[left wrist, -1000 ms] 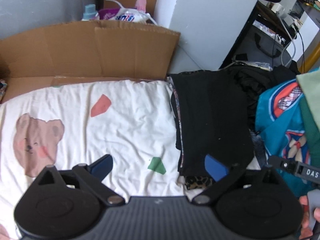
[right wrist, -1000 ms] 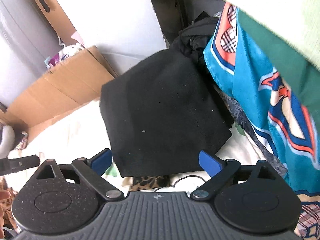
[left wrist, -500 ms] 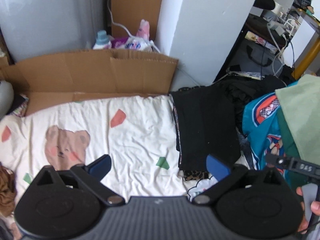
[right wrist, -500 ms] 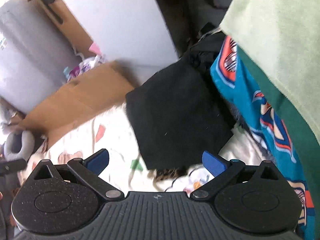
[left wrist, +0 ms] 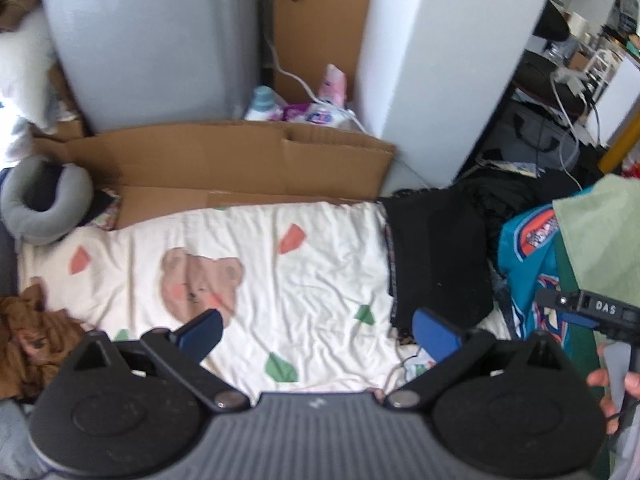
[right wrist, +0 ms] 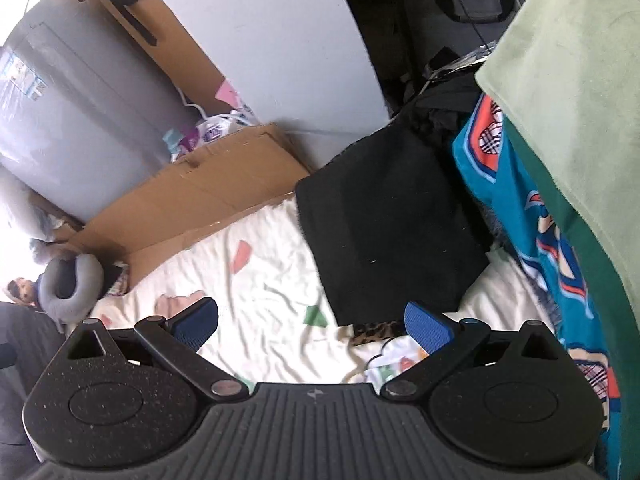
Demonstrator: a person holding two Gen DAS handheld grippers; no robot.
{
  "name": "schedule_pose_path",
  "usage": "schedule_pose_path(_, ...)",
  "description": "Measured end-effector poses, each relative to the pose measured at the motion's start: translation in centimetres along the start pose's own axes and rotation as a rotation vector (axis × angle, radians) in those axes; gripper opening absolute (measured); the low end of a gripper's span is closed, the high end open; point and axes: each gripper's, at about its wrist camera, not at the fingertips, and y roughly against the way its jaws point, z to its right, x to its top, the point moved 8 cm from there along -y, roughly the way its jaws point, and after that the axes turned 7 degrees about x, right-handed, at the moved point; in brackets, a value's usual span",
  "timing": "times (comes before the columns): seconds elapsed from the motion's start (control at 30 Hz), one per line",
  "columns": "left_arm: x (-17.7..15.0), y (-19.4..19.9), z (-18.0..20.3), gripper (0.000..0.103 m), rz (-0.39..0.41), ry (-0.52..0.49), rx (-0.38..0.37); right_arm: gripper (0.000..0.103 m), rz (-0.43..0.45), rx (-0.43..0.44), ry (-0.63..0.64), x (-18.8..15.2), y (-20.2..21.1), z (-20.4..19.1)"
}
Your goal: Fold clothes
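A folded black garment (left wrist: 436, 256) lies on the right side of a white sheet with a bear print (left wrist: 256, 272); it also shows in the right wrist view (right wrist: 392, 220). A leopard-print piece (right wrist: 374, 332) peeks from under its near edge. My left gripper (left wrist: 316, 332) is open and empty, held above the sheet. My right gripper (right wrist: 312, 326) is open and empty, above the sheet near the black garment's front edge. A brown garment (left wrist: 28, 336) lies crumpled at the far left.
A teal printed garment (right wrist: 516, 208) and a pale green cloth (right wrist: 568, 64) hang at the right. Flattened cardboard (left wrist: 224, 168) stands behind the sheet. A grey neck pillow (left wrist: 44, 208) sits at the left. A white pillar (left wrist: 440, 60) and cluttered desk area are behind.
Both grippers have pulled back and up from the black garment, so more of the sheet, cardboard and room is in view. Both stay open and empty.
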Motion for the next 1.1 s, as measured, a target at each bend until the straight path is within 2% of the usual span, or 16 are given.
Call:
schedule_pose_path(0.13, 0.5, 2.6, -2.2, 0.102, -0.001, 0.048, 0.013, 0.102, -0.019, -0.010, 0.033, 0.2, 0.8, -1.8)
schedule_pose_path(0.23, 0.7, 4.1, -3.8, 0.102, -0.015, 0.099, -0.021, 0.102, -0.031, -0.010, 0.053, 0.2, 1.6, -3.2)
schedule_pose_path(0.4, 0.1, 6.2, -6.8, 0.102, -0.007, 0.143, 0.034, 0.102, -0.045, 0.011, 0.100, 0.0, 3.2, -5.7)
schedule_pose_path(0.77, -4.8, 10.7, -12.4, 0.102, 0.015, 0.221, 0.070, 0.102, -0.048, 0.084, 0.222, -1.4, 6.4, -12.2)
schedule_pose_path(1.1, -9.7, 11.8, -15.0, 0.102, 0.056, 0.230, 0.128, 0.102, -0.082, 0.131, 0.261, -4.4, 6.7, -15.5)
